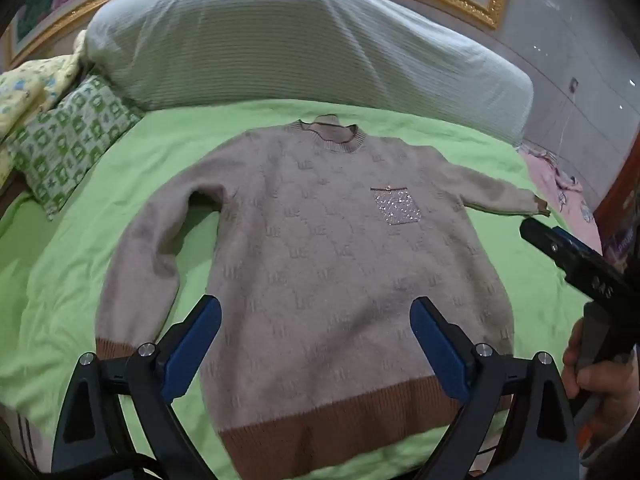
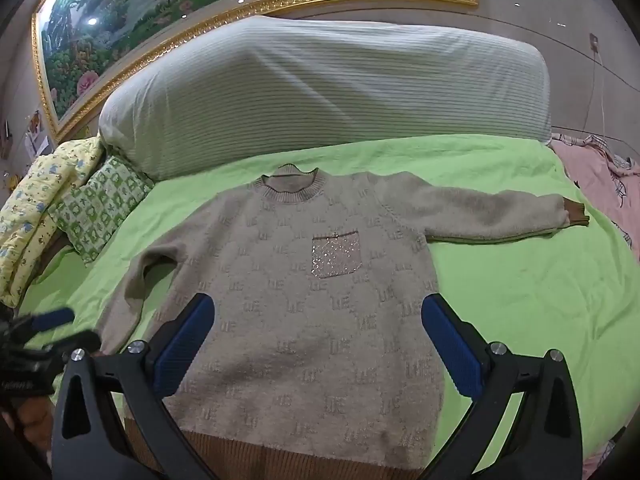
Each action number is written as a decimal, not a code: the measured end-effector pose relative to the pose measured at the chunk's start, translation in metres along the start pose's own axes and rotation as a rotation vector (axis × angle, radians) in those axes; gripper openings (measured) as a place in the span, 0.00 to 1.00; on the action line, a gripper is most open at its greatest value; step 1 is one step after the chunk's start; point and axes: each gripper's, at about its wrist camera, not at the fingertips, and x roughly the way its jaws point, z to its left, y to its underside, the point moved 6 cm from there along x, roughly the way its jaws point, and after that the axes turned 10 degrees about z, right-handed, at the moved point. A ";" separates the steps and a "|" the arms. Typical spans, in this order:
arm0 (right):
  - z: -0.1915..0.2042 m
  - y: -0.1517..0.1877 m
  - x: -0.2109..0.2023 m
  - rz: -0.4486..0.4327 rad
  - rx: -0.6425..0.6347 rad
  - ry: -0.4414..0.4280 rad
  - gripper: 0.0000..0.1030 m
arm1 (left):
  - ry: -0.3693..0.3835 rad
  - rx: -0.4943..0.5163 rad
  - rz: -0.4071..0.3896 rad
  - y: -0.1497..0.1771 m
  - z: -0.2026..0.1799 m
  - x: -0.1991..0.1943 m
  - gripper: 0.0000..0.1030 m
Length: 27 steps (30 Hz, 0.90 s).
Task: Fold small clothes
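A small beige sweater [image 1: 320, 248] with a brown hem, brown cuffs and a sparkly chest pocket [image 1: 396, 208] lies flat, front up, on a green bedsheet [image 1: 120, 184]. Its left sleeve is bent down along the body; its right sleeve [image 2: 492, 212] stretches out to the right. My left gripper [image 1: 316, 312] is open and empty, hovering over the sweater's lower half. My right gripper [image 2: 318, 312] is open and empty over the sweater [image 2: 304, 300] too; it also shows at the right edge of the left wrist view [image 1: 572, 264]. The left gripper shows blurred at the left edge of the right wrist view [image 2: 44, 328].
A large striped white bolster [image 1: 304, 40] lies across the head of the bed. A green-patterned pillow [image 1: 68, 140] and a yellow quilt [image 1: 32, 88] sit at the left. Pink bedding [image 2: 600, 176] lies at the right. A gold-framed painting [image 2: 200, 0] hangs behind.
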 end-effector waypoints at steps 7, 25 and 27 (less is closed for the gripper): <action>-0.027 -0.008 0.011 0.009 0.046 -0.044 1.00 | -0.006 0.027 -0.044 -0.004 -0.006 -0.019 0.93; -0.026 0.014 0.015 0.000 0.011 -0.071 1.00 | -0.204 0.055 -0.065 -0.004 0.013 0.029 0.93; -0.026 0.016 0.015 0.001 0.009 -0.071 1.00 | -0.196 0.081 -0.049 0.003 0.006 0.031 0.93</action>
